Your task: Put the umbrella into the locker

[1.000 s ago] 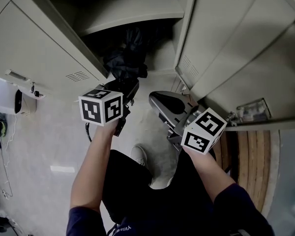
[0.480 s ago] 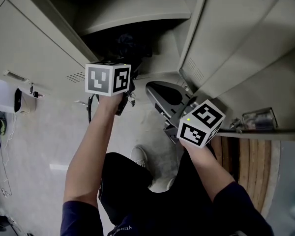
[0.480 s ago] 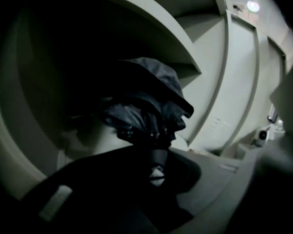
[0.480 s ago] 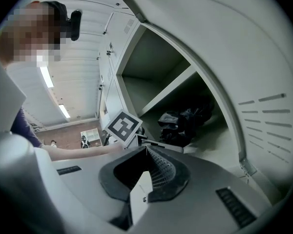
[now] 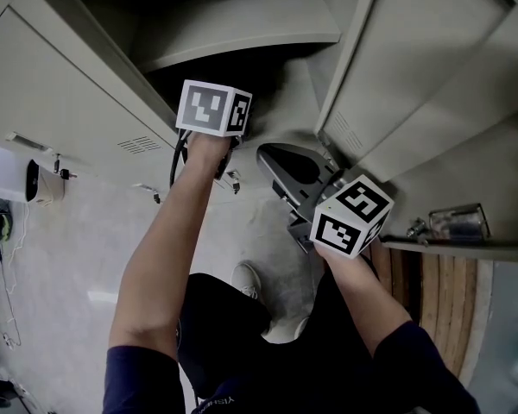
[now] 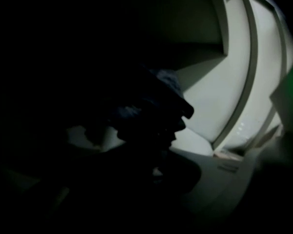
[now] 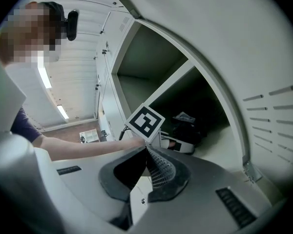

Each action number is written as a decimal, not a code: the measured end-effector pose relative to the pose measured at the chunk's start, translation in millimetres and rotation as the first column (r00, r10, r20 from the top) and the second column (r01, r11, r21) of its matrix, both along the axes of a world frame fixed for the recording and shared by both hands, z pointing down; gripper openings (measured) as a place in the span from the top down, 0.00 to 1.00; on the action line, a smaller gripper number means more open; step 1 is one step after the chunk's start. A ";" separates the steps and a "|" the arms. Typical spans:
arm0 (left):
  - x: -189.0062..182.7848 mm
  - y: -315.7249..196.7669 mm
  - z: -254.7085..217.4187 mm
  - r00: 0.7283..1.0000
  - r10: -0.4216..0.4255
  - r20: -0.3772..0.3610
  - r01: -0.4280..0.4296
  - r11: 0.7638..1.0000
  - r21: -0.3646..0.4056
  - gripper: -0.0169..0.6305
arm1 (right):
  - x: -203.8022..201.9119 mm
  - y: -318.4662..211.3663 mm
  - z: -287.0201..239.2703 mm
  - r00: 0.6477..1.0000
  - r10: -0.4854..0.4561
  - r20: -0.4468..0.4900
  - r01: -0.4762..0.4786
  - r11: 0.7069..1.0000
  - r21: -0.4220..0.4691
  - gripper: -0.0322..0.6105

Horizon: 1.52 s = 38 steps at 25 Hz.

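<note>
1. In the locker (image 5: 86,76), lower compartment under the shelf (image 5: 242,28) – the left gripper (image 7: 178,139) is reached in, with its marker cube (image 5: 213,108) at the opening and the forearm stretched out behind it.
2. The left gripper view is nearly black. The umbrella (image 6: 151,106) shows as a dark folded bundle rising straight out of the jaw line. In silhouette the jaws look clamped on it.
3. From the right gripper view, the umbrella is inside the compartment just past the left gripper, dark against the pale compartment floor (image 7: 224,147). I can't tell whether it rests on that floor.
4. The right gripper (image 7: 147,152) is outside the locker, in front of the opening and lower than the left – its jaws are together at the tips with nothing between them.
5. The locker door (image 5: 388,67) stands open on the right, with its vent slots (image 7: 273,126) visible close beside the right gripper.
6. A shoe (image 5: 246,274) is on the floor tiles (image 5: 69,248) below the grippers.
</note>
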State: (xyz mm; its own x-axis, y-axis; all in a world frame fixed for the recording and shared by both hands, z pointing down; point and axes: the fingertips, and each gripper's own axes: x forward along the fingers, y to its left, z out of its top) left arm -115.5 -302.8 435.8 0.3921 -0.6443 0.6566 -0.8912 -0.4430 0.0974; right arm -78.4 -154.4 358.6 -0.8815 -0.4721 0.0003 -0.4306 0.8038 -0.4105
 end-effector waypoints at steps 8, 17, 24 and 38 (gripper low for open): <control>-1.5 -11.9 11.3 0.998 -0.006 0.061 0.008 0.999 -0.032 0.81 | -1.4 1.4 -0.2 1.000 -0.002 0.013 0.002 1.000 -0.009 0.94; -3.3 -10.2 12.0 0.995 -0.034 0.099 0.034 0.999 -0.002 0.77 | 2.6 4.7 0.0 1.000 0.005 0.012 -0.004 1.000 -0.016 0.94; 4.0 -3.6 10.7 0.996 -0.013 0.091 0.010 1.000 0.030 0.59 | 3.9 13.4 -1.0 1.000 -0.005 0.017 0.005 1.000 -0.016 0.94; 2.3 19.1 -10.5 0.996 -0.087 0.009 0.084 0.979 0.185 0.37 | 3.2 21.9 -2.7 1.000 -0.014 0.011 0.014 1.000 -0.011 0.94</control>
